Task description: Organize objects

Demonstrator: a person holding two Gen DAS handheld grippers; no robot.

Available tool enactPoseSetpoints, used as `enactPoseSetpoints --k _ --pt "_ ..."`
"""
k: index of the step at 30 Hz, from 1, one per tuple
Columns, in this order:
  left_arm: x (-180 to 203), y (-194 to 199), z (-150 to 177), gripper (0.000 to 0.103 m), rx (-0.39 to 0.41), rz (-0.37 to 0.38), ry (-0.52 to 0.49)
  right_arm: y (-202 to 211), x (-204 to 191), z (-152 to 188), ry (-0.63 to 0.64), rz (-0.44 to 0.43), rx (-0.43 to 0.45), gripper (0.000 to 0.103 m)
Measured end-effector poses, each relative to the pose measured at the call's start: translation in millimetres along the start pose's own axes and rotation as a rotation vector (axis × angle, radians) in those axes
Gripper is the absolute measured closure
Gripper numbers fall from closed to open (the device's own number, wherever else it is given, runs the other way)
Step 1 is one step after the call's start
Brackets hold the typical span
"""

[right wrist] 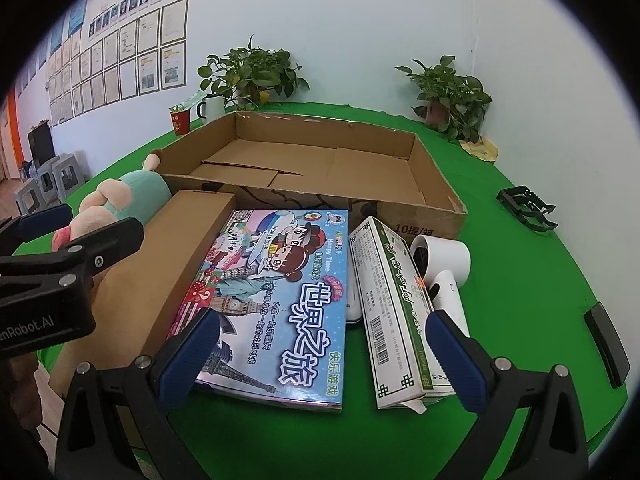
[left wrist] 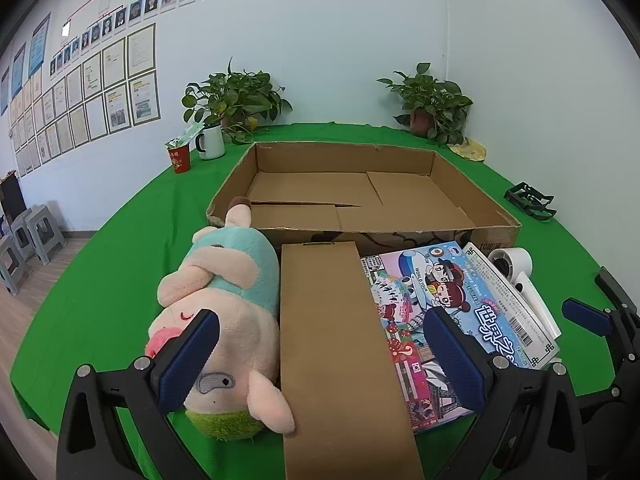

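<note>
The left claw (left wrist: 320, 356) stands spread wide with nothing pinched, hovering tilted down over a plain brown cardboard box (left wrist: 340, 352) that lies lengthwise between its blue pads. Just beside that box on the left lies a plush toy (left wrist: 224, 320), pink and teal with a green base, its head under the claw's left finger. On the other side lies a colourful board-game box (left wrist: 432, 316) printed with cartoon children and an aeroplane — the claw's right finger overlaps it in the left wrist view.

The right claw (right wrist: 320, 356) is likewise spread and empty, tilted down above the board-game box (right wrist: 276, 300), which lies flat on the green tabletop (right wrist: 540, 272). To the right of the game box lies a narrow white-and-green carton (right wrist: 392, 312) with a barcode, resting partly over a white hair dryer (right wrist: 440, 264). The brown cardboard box (right wrist: 168, 264) flanks the game box on the left, and the left claw's black frame (right wrist: 60, 276) shows at that edge.

Behind this row of objects sits a large, shallow open cardboard tray (right wrist: 424, 168), empty inside — its near wall is close to the far ends of the boxes. A black plastic bracket (right wrist: 528, 208) lies well apart on the right. At the tabletop's far edge stand a red paper cup (left wrist: 180, 158), a white mug (left wrist: 210, 142) and two potted plants (left wrist: 232, 100) (left wrist: 432, 104) against the wall.
</note>
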State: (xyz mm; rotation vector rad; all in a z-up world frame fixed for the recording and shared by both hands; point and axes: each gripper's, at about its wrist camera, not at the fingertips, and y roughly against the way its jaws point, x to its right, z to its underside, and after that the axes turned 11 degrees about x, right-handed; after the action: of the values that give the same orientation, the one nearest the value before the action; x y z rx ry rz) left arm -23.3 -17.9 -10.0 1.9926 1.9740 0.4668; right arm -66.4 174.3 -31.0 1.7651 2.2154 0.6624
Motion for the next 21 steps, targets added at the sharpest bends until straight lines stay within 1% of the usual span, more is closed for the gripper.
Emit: enactPoseSetpoints --k 5,9,11,13,15,17,19,21 --pt "-3.6 -0.6 -1.1 0.0 -0.002 -0.002 0.002 -5.3 -4.5 -0.5 0.003 -0.024 -0.012 0.001" --pt "-10.7 -2.1 -2.7 0.0 -0.005 0.013 0.005 -10.1 -3.9 0.4 0.005 -0.029 -0.028 0.001" --pt "-16.7 -1.7 -5.4 0.0 -0.003 0.02 0.001 -8.8 -3.1 -0.7 0.009 -0.037 -0.013 0.001" --pt "-26.4 -0.9 -10.0 0.0 0.005 0.023 -0.005 -3.1 -0.7 -4.0 0.002 -0.055 0.022 0.001" --pt "-39.7 -1.3 -15.0 0.0 0.014 0.009 -0.012 2.5 1.8 -9.5 -0.012 -0.103 0.054 0.001" --pt "-57.8 -3.9 -18.6 0.0 0.01 -0.02 -0.001 3.7 2.8 -16.5 -0.025 -0.151 0.065 0.001" --pt "-78.4 -9.4 -18.1 0.0 -0.022 -0.036 0.035 1.7 4.4 -23.8 -0.059 -0.207 0.06 0.001" --pt "-95.7 -16.9 -12.6 0.0 -0.056 -0.044 0.075 -3.5 2.8 -30.1 -0.09 -0.273 0.037 0.001"
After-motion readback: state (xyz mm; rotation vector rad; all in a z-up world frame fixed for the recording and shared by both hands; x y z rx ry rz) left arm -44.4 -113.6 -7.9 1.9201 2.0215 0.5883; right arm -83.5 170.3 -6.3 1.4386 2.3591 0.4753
